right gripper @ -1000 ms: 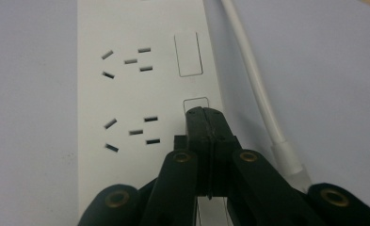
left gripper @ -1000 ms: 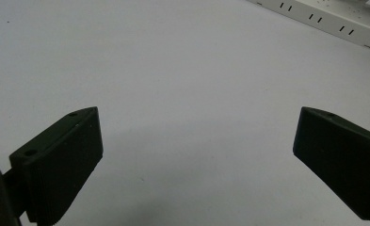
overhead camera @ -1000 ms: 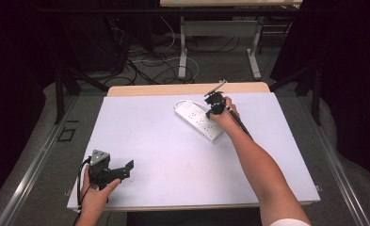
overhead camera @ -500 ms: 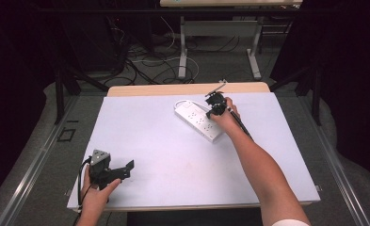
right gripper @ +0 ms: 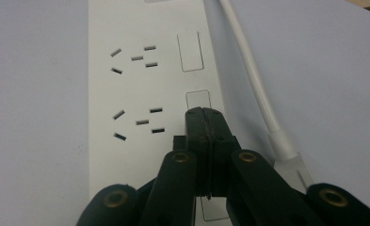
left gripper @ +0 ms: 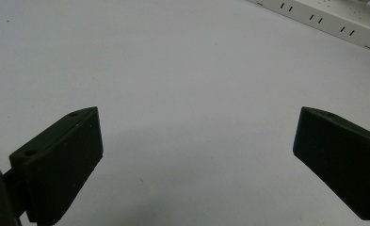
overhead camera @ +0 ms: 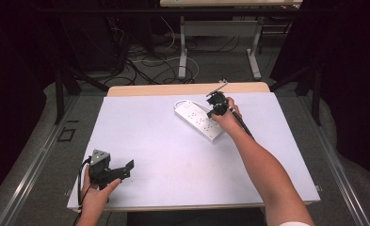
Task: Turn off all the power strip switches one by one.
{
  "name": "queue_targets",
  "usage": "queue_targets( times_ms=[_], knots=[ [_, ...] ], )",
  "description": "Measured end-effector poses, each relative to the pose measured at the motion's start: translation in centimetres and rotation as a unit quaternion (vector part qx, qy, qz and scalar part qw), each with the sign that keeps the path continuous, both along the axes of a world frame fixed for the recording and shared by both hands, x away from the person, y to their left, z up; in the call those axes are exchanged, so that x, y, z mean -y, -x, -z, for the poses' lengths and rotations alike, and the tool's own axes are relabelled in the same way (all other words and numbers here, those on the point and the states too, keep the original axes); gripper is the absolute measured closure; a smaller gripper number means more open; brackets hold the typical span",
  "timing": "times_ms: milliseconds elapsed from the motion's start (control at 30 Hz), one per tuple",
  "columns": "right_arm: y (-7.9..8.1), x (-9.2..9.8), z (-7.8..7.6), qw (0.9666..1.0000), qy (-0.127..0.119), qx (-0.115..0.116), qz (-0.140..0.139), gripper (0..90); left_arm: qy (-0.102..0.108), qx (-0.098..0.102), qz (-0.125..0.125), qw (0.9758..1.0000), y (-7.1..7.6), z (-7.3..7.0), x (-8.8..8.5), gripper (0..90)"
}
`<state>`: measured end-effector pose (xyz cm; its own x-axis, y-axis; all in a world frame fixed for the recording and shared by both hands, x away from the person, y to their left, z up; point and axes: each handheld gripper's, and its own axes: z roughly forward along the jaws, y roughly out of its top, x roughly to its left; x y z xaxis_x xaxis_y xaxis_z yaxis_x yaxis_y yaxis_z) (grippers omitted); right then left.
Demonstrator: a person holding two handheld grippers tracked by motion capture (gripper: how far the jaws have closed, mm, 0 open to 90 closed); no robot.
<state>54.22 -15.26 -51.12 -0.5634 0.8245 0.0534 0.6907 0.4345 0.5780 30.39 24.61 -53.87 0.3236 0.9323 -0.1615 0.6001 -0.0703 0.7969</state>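
Note:
A white power strip lies on the white table toward the back, and its white cable runs along its side. My right gripper points down at the strip's far end. Its jaws are shut together, and their tips rest at a rectangular switch on the strip. My left gripper lies low near the front left corner, open, with only bare table between its fingers. The strip's edge crosses the top right of the left gripper view.
A wooden strip borders the table's back edge. Behind it, cables lie on the floor around the legs of another desk. Metal rails run along both sides of the table.

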Motion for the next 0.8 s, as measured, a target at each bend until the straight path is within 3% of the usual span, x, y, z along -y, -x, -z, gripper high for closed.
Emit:
queue_targets(
  times_ms=[33,67,133,200,267,367,400,433,467,800],
  knots=[
    [0.1,0.1,-0.3,0.9998,0.01,-0.015,-0.002,90.0,0.0,0.0,0.0,1.0,0.0,0.0,0.0,2.0],
    [0.2,0.1,-0.1,1.0,-0.003,-0.002,-0.003,90.0,0.0,0.0,-0.001,1.0,0.0,0.0,0.0,2.1],
    [0.4,0.2,-0.3,1.0,0.006,-0.004,-0.004,90.0,0.001,-0.001,-0.002,1.0,0.0,0.1,0.0,2.0],
    [0.6,0.5,-0.2,0.9999,-0.008,0.01,-0.011,90.0,0.002,-0.001,-0.003,1.0,0.0,0.1,0.0,2.0],
    [0.8,0.6,-0.5,0.9999,0.004,-0.01,-0.004,90.0,0.004,-0.001,-0.004,1.0,0.0,0.1,0.0,2.0],
    [1.1,1.0,-0.5,0.9998,0.012,-0.005,-0.017,90.0,0.005,-0.004,-0.006,1.0,-0.1,0.1,0.0,1.7],
    [1.2,1.1,-0.4,0.9999,0.006,-0.002,-0.013,90.0,0.005,-0.004,-0.007,1.0,-0.1,0.1,0.0,1.5],
    [1.3,1.2,-0.6,0.9997,0.014,-0.014,-0.012,90.0,0.006,-0.004,-0.007,0.9999,-0.1,0.1,0.0,1.5],
    [1.4,1.3,-0.4,0.9998,0.003,-0.006,-0.017,90.0,0.008,-0.005,-0.007,0.9999,-0.1,0.1,0.0,1.6],
    [2.0,2.1,0.2,0.9998,0.008,-0.009,-0.014,90.0,0.021,-0.014,-0.006,0.9996,-0.2,0.1,-0.2,0.4]
  ],
)
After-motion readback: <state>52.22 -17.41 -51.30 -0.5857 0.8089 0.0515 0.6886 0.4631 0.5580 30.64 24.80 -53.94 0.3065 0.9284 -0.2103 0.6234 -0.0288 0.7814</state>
